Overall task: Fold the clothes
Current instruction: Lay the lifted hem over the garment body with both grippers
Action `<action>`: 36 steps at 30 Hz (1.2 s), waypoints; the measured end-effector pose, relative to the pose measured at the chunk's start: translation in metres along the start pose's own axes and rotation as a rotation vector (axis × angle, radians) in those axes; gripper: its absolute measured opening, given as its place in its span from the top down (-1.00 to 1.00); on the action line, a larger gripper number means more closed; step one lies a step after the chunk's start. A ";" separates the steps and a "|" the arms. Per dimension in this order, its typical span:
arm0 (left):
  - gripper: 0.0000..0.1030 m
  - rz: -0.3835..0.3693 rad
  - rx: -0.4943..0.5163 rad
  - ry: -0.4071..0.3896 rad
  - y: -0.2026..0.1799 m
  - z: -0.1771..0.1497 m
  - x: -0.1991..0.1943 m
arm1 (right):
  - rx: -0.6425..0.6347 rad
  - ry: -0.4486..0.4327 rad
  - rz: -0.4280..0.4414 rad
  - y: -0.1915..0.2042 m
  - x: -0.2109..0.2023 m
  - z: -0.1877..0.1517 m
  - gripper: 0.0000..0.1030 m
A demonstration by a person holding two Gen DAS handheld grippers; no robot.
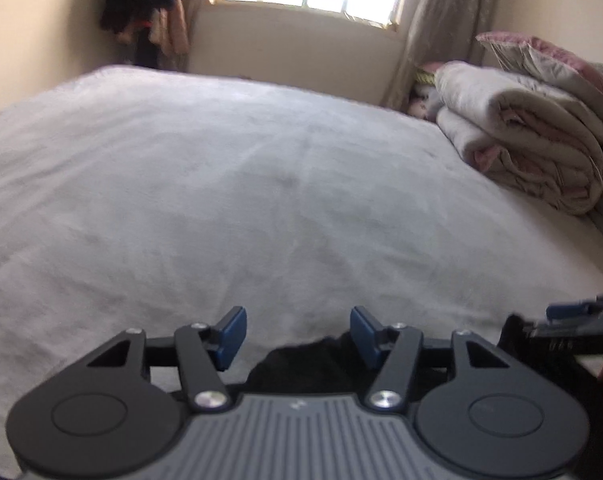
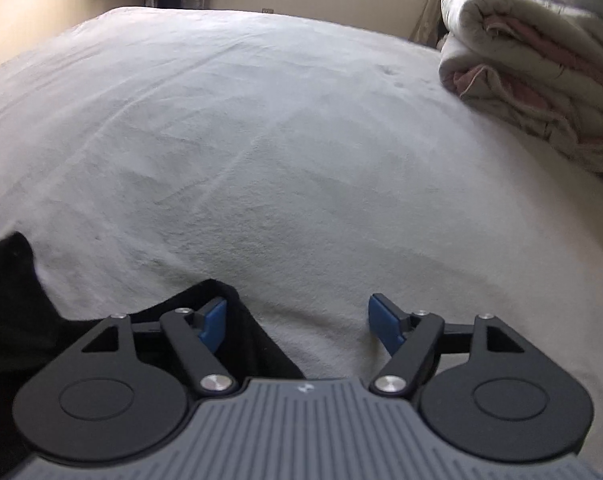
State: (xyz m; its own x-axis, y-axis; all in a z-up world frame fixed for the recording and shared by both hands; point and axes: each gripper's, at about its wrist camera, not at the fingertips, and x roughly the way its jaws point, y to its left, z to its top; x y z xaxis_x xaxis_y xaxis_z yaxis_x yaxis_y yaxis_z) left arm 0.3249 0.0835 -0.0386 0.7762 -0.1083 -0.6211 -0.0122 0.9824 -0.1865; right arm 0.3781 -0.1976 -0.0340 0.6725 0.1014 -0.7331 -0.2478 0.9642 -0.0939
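- The bed (image 1: pixel 221 168) lies bare and flat ahead of both tools, open across to the far wall.
- A folded quilt (image 1: pixel 533 136) stacked at the bed's right edge blocks that side.
- Dark clothes (image 2: pixel 17 304) lie low at the near edge.

The left hand-held gripper (image 1: pixel 297 336) hangs over a bed (image 1: pixel 221 184) with a pale grey cover, its blue pads (image 1: pixel 233 336) apart. A black garment (image 1: pixel 309 364) lies under it, by the right pad. A folded quilt (image 1: pixel 529 136) sits at the bed's right edge; the right hand-held gripper (image 1: pixel 573 320) shows there too, blurred.
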 end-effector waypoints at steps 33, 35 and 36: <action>0.93 0.085 0.108 -0.074 -0.004 -0.004 -0.009 | 0.021 0.103 0.077 0.008 -0.003 0.019 -0.57; 0.93 0.114 0.131 -0.051 -0.007 -0.007 -0.001 | 0.034 0.148 0.079 0.007 0.006 0.017 -0.57; 0.93 0.129 0.144 -0.038 -0.009 -0.009 0.003 | 0.005 0.160 0.065 0.011 0.007 0.015 -0.57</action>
State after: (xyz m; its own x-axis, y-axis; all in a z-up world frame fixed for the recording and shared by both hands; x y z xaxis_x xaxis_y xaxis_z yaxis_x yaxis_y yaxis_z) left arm 0.3215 0.0729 -0.0461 0.7975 0.0228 -0.6029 -0.0248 0.9997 0.0050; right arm 0.3906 -0.1825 -0.0306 0.5352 0.1237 -0.8356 -0.2834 0.9582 -0.0396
